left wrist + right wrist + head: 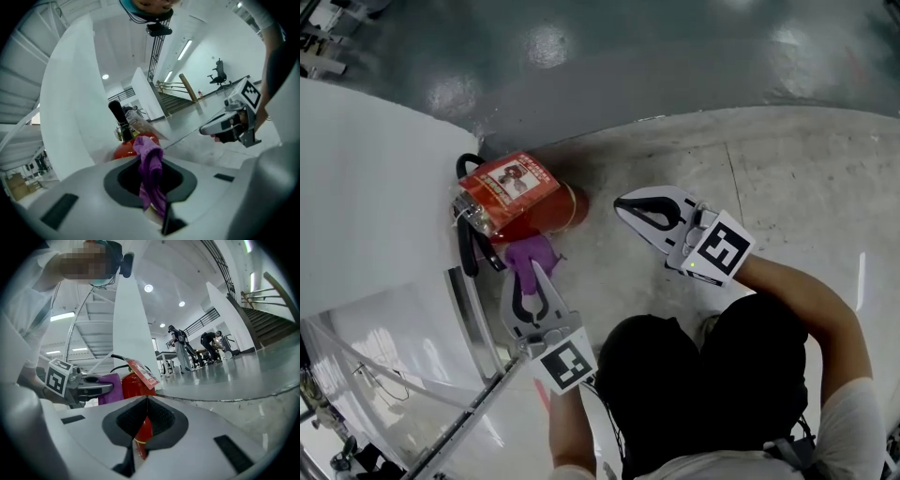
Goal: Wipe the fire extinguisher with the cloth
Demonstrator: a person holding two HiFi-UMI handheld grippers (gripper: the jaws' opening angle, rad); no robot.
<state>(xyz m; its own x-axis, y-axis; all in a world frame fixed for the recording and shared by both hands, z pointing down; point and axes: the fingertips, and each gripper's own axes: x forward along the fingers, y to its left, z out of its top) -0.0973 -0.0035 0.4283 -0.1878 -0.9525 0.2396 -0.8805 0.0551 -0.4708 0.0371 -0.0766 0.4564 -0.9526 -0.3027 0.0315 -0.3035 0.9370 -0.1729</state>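
Observation:
A red fire extinguisher [534, 208] with a black hose and a red tag stands on the floor against a white wall. My left gripper [534, 269] is shut on a purple cloth [528, 251], which hangs just in front of the extinguisher's body. In the left gripper view the cloth [151, 171] bunches out between the jaws, with the extinguisher [127, 149] right behind it. My right gripper [623, 202] is shut and holds nothing, to the right of the extinguisher and apart from it. The right gripper view shows the extinguisher [133, 385] ahead and the cloth [110, 388] at its left.
The white wall [366, 197] fills the left side. A clear panel with a metal rail [473, 328] stands at lower left. Glossy grey floor [675, 56] lies beyond the pale concrete strip. People [180, 348] and tables stand far off; stairs [180, 101] rise behind.

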